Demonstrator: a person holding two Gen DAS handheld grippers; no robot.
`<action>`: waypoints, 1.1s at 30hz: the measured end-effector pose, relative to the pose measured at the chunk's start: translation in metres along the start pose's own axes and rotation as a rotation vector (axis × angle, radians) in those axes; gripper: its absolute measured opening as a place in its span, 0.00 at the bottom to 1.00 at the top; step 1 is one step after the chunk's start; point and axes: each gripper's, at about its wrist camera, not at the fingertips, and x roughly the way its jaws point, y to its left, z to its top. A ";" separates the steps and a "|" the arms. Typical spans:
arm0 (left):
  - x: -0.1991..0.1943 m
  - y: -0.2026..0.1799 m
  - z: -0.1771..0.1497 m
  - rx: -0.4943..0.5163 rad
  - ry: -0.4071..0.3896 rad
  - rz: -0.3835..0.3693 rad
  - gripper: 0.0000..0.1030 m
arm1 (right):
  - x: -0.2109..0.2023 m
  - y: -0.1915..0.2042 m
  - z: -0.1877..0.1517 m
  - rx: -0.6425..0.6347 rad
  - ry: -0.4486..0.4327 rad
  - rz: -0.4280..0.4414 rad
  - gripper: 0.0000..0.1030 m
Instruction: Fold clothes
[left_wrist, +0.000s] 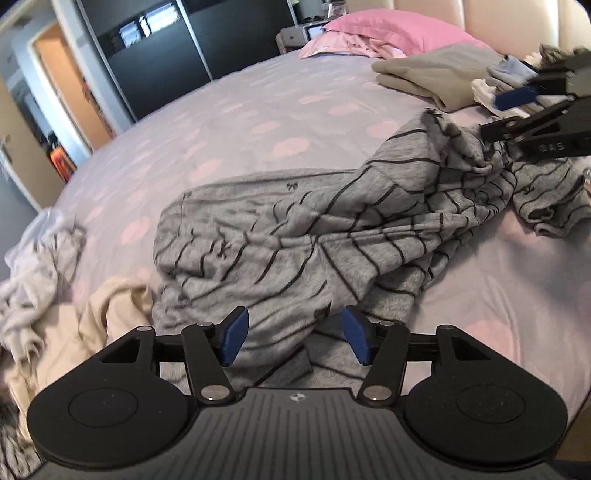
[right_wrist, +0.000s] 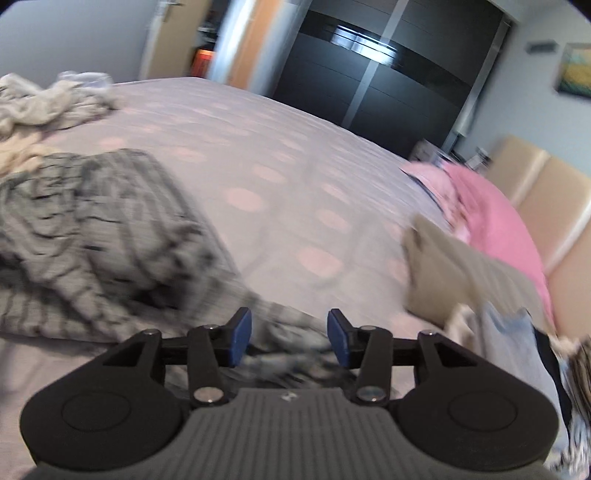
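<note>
Fingers (left_wrist: 234, 338) of both grippers, left (left_wrist: 293, 339) and right (right_wrist: 290, 341), gape wide, gripping nothing. Striped garment (left_wrist: 295, 236) lies rumpled mid-bed (left_wrist: 240, 122) (unfolded). Left, a loose pile (left_wrist: 48, 273); beyond, folded cloth (left_wrist: 436, 72) near the pillow (left_wrist: 399, 29).

You have the grey garment (left_wrist: 295, 236) with thin dark stripes lying crumpled across the bed's middle (unfolded, bunched in ridges), one end trailing toward the headboard side.
</note>
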 end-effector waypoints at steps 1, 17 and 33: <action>0.003 -0.003 0.001 0.018 -0.004 0.018 0.53 | 0.001 0.006 0.003 -0.016 -0.003 0.010 0.48; 0.054 -0.040 0.002 0.149 0.047 0.093 0.12 | 0.042 0.042 0.015 -0.049 0.123 0.081 0.02; 0.001 -0.002 0.018 -0.093 -0.051 0.110 0.04 | 0.017 0.005 0.013 0.148 0.050 0.126 0.37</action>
